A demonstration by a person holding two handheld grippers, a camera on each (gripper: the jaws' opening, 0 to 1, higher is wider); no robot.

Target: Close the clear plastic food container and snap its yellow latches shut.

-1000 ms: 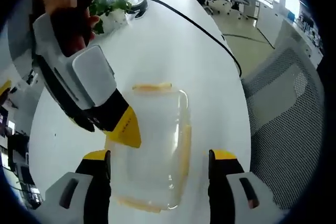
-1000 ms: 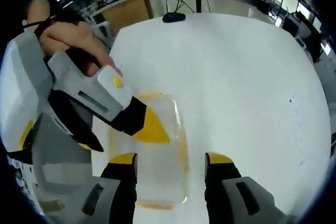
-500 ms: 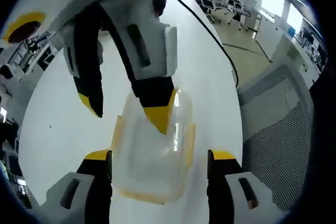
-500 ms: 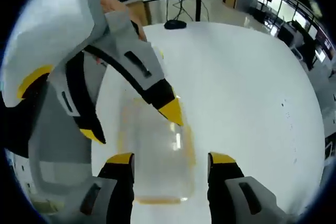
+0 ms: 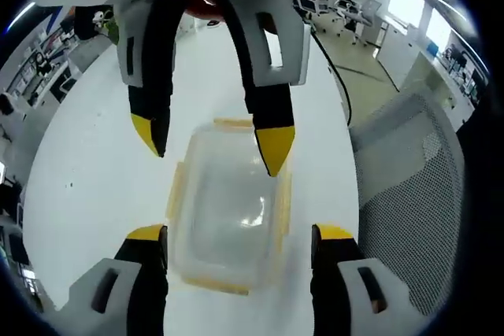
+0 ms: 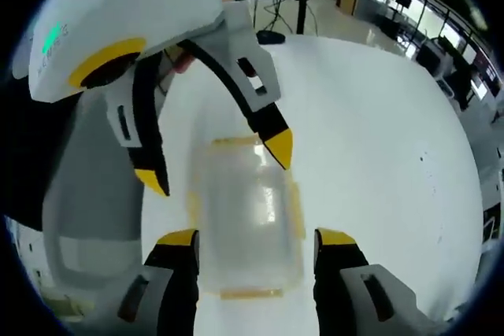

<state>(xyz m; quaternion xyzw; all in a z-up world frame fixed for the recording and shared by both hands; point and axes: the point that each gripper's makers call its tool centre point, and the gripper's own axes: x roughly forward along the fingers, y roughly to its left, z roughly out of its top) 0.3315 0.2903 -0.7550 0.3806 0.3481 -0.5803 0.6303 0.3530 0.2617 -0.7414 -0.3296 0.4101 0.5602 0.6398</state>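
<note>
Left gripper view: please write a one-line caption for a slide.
Two open grippers face each other over a clear food container with yellow latches on a white table.

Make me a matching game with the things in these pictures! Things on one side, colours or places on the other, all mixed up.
Things:
1. container
2. latches
3. table
4. mesh chair

Descriptions:
A. white
B. clear, lying between both open grippers
C. grey, beside the table
D. yellow, along the container's edges

Pairs: 1-B, 2-D, 3-A, 4-C
</note>
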